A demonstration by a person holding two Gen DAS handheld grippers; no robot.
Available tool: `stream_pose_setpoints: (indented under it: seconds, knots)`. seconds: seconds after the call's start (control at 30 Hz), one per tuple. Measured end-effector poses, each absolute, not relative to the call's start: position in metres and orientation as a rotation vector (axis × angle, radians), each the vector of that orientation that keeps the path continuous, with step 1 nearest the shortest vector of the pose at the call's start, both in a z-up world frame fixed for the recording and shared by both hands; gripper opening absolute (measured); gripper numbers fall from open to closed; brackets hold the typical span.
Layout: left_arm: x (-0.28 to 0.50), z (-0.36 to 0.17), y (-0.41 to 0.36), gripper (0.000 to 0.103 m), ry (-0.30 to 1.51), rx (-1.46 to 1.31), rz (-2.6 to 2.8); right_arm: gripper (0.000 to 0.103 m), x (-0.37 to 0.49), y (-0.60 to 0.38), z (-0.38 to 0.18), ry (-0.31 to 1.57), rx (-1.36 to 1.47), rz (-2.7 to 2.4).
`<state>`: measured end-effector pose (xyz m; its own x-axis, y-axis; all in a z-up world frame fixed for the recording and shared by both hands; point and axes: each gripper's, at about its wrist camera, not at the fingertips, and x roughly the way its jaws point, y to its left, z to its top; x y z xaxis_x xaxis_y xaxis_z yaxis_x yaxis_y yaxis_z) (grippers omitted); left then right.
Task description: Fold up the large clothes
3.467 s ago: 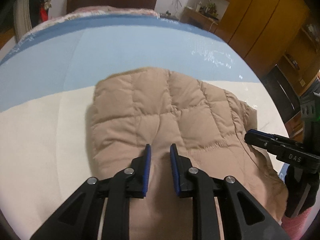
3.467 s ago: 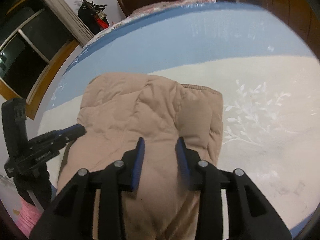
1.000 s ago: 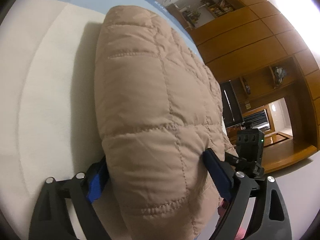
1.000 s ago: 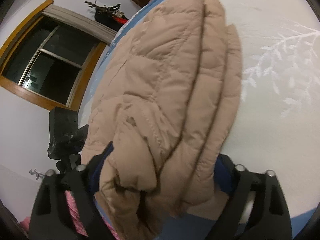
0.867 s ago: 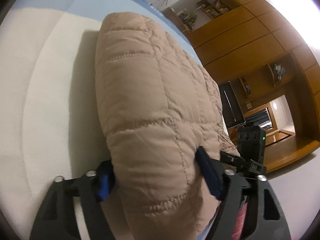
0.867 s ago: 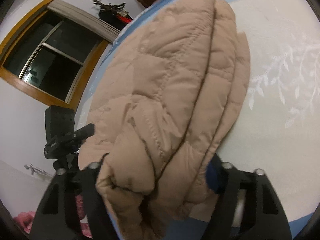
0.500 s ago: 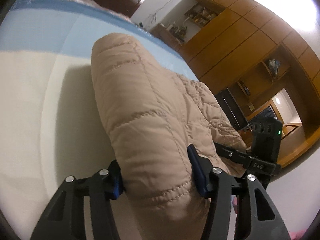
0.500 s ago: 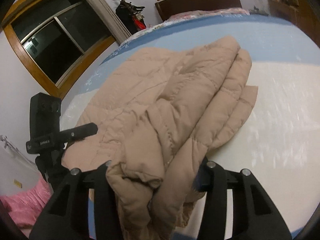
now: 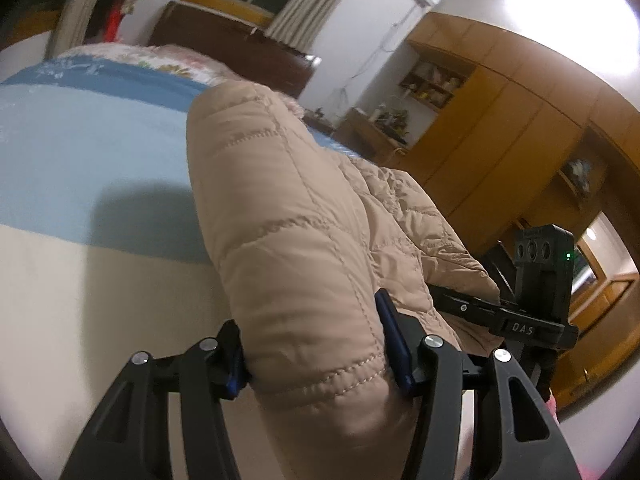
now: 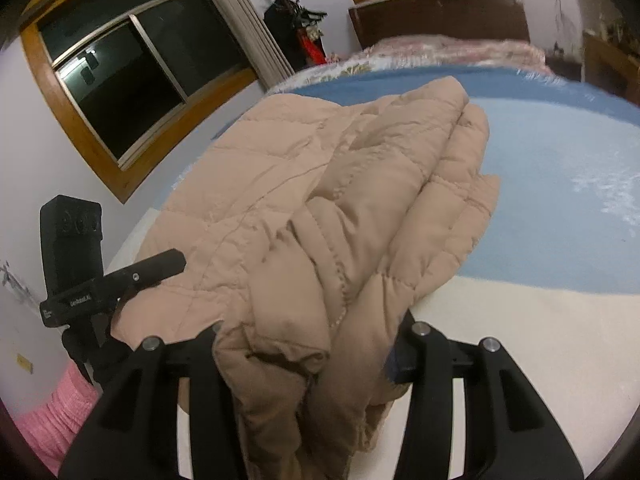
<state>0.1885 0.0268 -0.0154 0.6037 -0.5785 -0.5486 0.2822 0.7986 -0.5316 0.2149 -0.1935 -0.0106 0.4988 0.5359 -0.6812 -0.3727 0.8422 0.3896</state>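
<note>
A tan quilted puffer jacket (image 9: 288,216), folded into a thick bundle, is lifted off the bed. My left gripper (image 9: 316,344) is shut on its near left edge, blue pads pressed into the padding. In the right wrist view the same jacket (image 10: 320,200) shows stacked folds, and my right gripper (image 10: 308,344) is shut on its near right edge. Each view shows the other gripper beside the bundle: the right one (image 9: 500,316) and the left one (image 10: 116,280). The far end of the jacket hangs over the blue and cream bedspread (image 9: 80,184).
A dark wooden headboard (image 9: 240,52) stands at the far end of the bed. Wooden wardrobes (image 9: 500,140) line the right side. A window (image 10: 132,76) and a coat stand (image 10: 296,28) are on the left. A pink sleeve (image 10: 52,412) shows at the lower left.
Both grippers have closed on the jacket's near edge and raised it. The cameras now tilt up, showing more of the room, and the bundle hangs higher over the bed.
</note>
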Motion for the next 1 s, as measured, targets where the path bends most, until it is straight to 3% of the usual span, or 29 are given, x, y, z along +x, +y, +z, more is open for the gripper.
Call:
stream_pose_setpoints:
  seconds: [0.2,0.5,0.8,1.0]
  knots:
    - [0.225,-0.065,0.054,0.059,0.902,-0.504,-0.510,0.049,0.240,-0.182,-0.043,0.972,0.225,0.552]
    - [0.222,-0.065,0.065,0.072,0.939,-0.511,-0.478,0.072,0.221,-0.198,-0.038,1.001,0.230,0.522]
    - [0.183,-0.045,0.067,0.074,0.894,-0.413,-0.404,0.073,0.171,-0.219,-0.034,0.972,0.220,0.504]
    - [0.176,-0.064,0.067,0.078,0.919,-0.369,-0.361,0.073,0.184,-0.222,-0.070,1.066,0.285,0.457]
